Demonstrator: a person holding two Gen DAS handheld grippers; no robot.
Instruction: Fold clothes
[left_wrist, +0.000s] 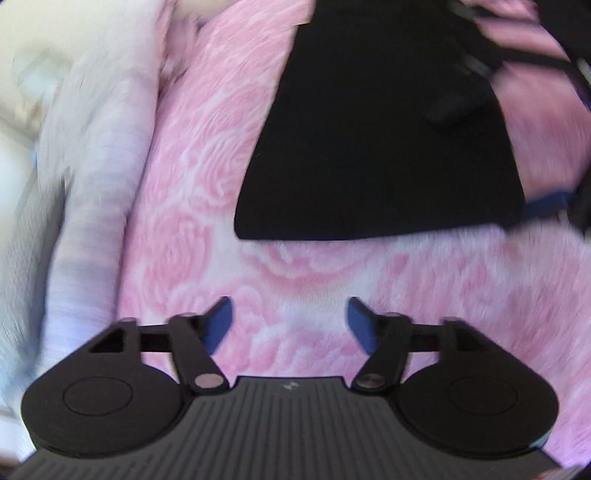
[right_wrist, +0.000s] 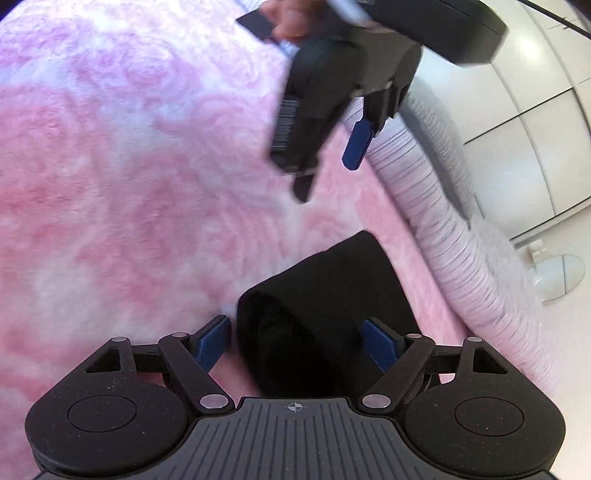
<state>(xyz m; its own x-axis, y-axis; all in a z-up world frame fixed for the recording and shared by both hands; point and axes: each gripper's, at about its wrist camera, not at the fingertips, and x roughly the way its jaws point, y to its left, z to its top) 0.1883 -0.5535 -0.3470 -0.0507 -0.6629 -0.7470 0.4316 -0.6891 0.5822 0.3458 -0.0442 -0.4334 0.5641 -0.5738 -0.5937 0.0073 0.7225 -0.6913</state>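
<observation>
Left gripper (left_wrist: 290, 325) and right gripper (right_wrist: 297, 343) both spread, empty — black garment (left_wrist: 369, 147) flat on pink blanket (left_wrist: 207, 166), likely awaiting the next fold.

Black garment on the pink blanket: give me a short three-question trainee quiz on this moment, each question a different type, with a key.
1. True or false: the left gripper is shut on the black garment.
2. Multiple choice: in the right wrist view, where is the garment relative to the right gripper?
A. between its open fingers
B. far off, out of reach
C. hanging from the other gripper
3. Fill in: the garment lies on a ____ blanket with a rose pattern.

Key
1. False: its fingers are spread over bare blanket, with the garment further ahead.
2. A, though whether the pads touch the cloth cannot be told.
3. pink
</observation>
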